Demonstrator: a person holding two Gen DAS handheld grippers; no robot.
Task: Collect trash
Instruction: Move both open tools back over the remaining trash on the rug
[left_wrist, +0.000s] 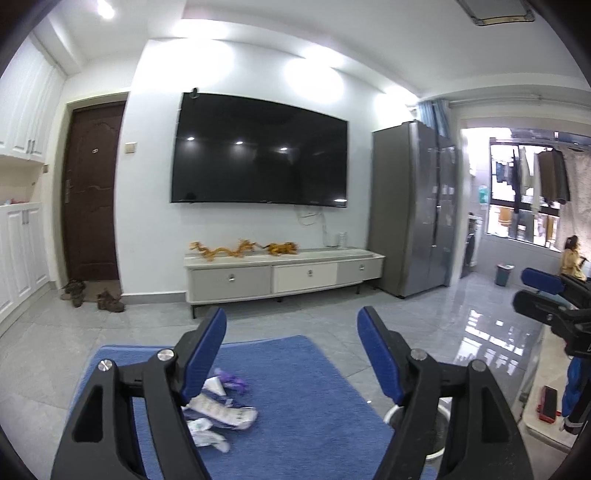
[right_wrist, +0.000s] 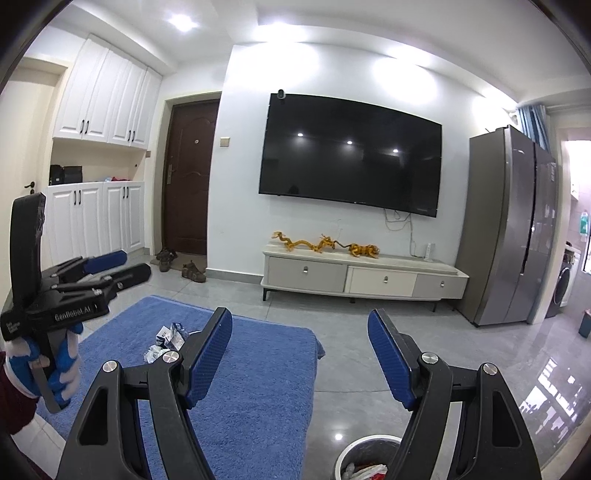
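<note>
Several crumpled white and purple wrappers (left_wrist: 221, 410) lie in a pile on a blue cloth-covered surface (left_wrist: 303, 398). The pile also shows in the right wrist view (right_wrist: 166, 339), left of centre. My left gripper (left_wrist: 291, 354) is open and empty, held above the cloth just right of the pile. My right gripper (right_wrist: 301, 358) is open and empty, above the cloth's right part. A white trash bin (right_wrist: 365, 458) with some trash inside stands on the floor at the cloth's right edge; its rim also shows in the left wrist view (left_wrist: 393, 411).
A TV cabinet (right_wrist: 362, 277) with yellow dragon figures stands under a wall TV (right_wrist: 351, 155). A grey fridge (right_wrist: 513, 229) is at right. Shoes (right_wrist: 192, 271) lie by the brown door. A person (left_wrist: 572, 254) sits far right. A red object (left_wrist: 548, 402) lies at right.
</note>
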